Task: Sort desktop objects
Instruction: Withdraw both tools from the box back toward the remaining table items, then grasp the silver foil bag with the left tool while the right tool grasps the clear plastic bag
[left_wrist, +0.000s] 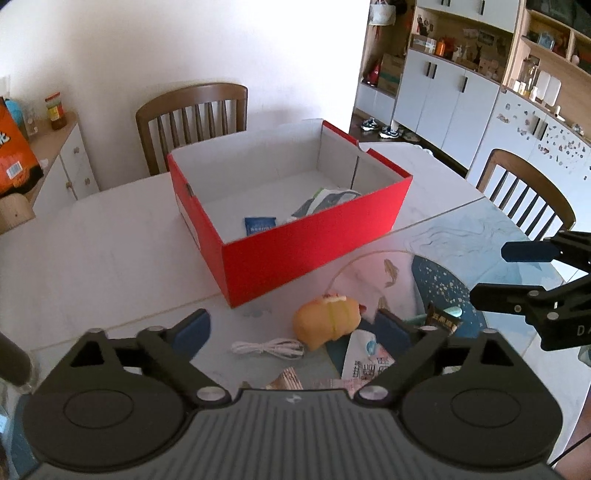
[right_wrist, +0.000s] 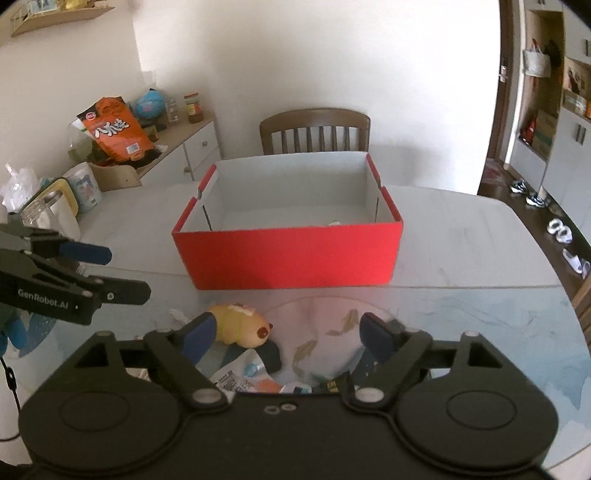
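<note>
Red cardboard box (left_wrist: 306, 254) stands open on the pale table (left_wrist: 110, 251), already holding a blue packet (left_wrist: 260, 225) and a grey-green wrapper (left_wrist: 325, 201); judging by that, the sorting is partway through and both grippers are between picks. Left gripper (left_wrist: 291, 328) and right gripper (right_wrist: 288, 330) both have jaws spread wide and empty. Yellow plush toy (left_wrist: 327, 321) lies between the left jaws toward 1 o'clock, with a white cable (left_wrist: 267, 349) beneath it at 7 o'clock, so next comes lowering and closing.
</note>
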